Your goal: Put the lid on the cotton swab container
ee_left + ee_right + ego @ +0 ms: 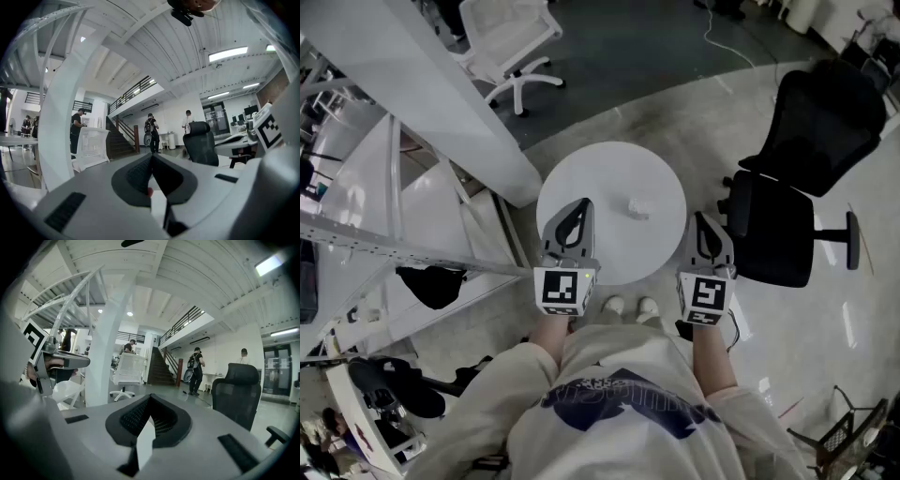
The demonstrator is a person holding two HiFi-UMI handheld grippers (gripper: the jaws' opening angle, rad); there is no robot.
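Note:
A small clear object, likely the cotton swab container (638, 207), sits on the round white table (581, 169), right of its middle; whether a lid is on it is too small to tell. My left gripper (578, 202) is shut and empty over the table's near left part. My right gripper (703, 219) is shut and empty at the table's right edge, a little right of the container. In the left gripper view the jaws (151, 156) meet at the tips and point level across the room. The right gripper view shows its jaws (150, 397) closed too. Neither gripper view shows the container.
A black office chair (806, 178) stands close to the right of the table. A white slanted beam (441, 94) and white frame (356, 244) are at the left, with a white chair (511, 42) beyond. People stand far off by a staircase (152, 133).

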